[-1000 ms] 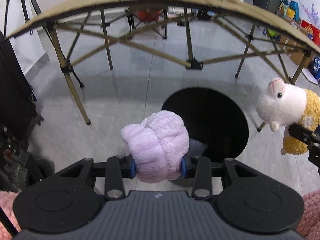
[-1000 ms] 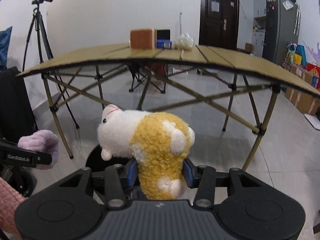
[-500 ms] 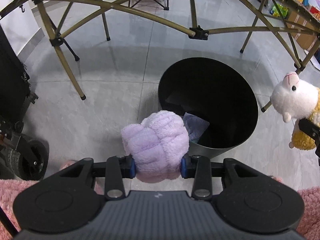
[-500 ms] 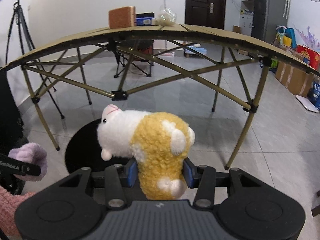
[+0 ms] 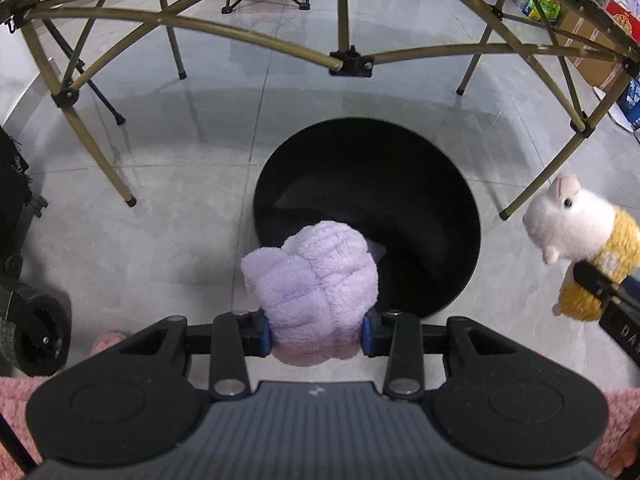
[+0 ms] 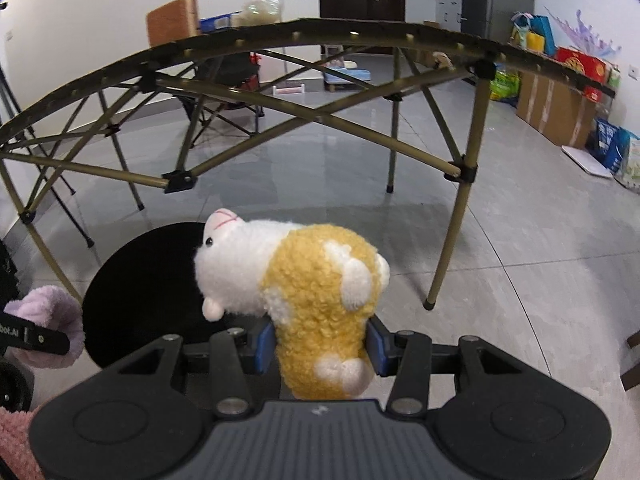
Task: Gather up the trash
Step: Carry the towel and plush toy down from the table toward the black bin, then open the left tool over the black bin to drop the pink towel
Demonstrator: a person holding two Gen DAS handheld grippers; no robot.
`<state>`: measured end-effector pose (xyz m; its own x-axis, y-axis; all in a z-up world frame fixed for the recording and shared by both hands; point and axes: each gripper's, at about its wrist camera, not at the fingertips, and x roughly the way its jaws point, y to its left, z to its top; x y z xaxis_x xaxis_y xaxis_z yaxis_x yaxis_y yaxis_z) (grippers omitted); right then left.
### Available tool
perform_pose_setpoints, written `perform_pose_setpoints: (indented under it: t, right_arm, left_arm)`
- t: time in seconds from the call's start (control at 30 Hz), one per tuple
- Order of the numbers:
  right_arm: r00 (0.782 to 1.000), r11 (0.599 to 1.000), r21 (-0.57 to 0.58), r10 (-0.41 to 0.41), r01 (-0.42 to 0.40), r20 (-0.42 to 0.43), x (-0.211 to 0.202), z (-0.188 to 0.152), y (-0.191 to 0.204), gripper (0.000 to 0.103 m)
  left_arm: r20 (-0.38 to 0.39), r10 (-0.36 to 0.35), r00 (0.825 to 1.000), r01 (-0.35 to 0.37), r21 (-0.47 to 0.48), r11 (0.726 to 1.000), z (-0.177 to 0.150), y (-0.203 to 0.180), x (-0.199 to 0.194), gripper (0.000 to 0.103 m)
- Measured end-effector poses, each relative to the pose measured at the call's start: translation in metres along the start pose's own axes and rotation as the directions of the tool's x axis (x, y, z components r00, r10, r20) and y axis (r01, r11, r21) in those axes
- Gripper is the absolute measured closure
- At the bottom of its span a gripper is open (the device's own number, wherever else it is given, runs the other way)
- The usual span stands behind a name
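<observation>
Lilac plush over bin rim (left gripper clamped), floor around

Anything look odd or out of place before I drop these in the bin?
Only the cargo: for trash, the left claw grips a clean lilac plush bundle and the right claw an intact yellow-and-white plush animal. The black bin stands upright; nothing spilled.

The purple plush covers the near rim of the black bin; whatever lies in its dark bottom is unreadable.
</observation>
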<state>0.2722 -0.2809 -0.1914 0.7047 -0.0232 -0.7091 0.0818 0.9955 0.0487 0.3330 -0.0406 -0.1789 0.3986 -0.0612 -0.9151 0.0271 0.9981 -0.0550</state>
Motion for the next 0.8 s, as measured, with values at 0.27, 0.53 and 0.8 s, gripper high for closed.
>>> perform_pose_setpoints:
  t: [0.27,0.53,0.8]
  right_arm:
    - [1.000,0.999,0.027,-0.022,0.022,-0.013,0.016,0.002,-0.010,0.058]
    - [0.999,0.999,0.034,-0.040,0.040,-0.018,0.026,0.002,-0.015,0.058]
    - [0.998,0.997,0.055,-0.049,0.051,-0.039,0.035,-0.001,-0.027,0.058]
  left_arm:
    - [-0.006,-0.019,1.000,0.019,-0.005,1.000,0.022,-0.018,0.012,0.064]
    - [-0.034,-0.033,0.999,0.032,-0.004,0.999,0.036,-0.037,0.026,0.064]
    - [-0.055,-0.019,0.998,0.019,0.006,1.000,0.045,-0.051,0.043,0.064]
